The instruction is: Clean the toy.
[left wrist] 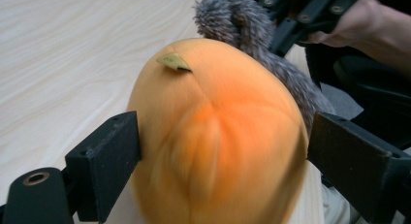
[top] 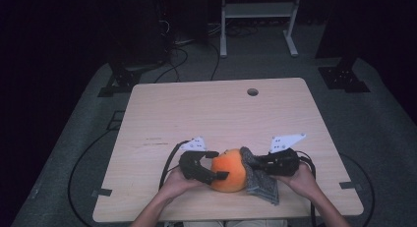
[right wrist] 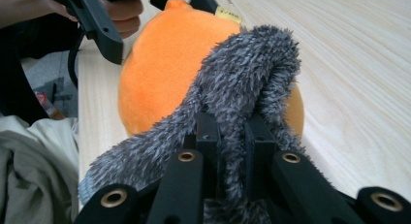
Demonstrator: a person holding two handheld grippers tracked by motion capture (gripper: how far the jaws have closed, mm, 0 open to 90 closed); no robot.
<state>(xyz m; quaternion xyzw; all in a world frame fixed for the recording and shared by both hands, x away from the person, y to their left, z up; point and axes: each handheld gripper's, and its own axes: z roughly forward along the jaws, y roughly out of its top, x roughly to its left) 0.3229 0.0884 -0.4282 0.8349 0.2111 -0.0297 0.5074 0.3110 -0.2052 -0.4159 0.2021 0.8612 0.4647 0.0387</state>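
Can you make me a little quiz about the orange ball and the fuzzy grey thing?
1. True or false: the right gripper is pinching the fuzzy grey cloth.
2. What sits between the jaws of the left gripper? A) the orange plush ball B) a cup C) a spoon
3. Fill in: the cloth lies against the ball's side, and both rest on the wooden ____.

Key: 1 true. 2 A; the left pad touches it, a small gap shows at the right pad. 3 table.
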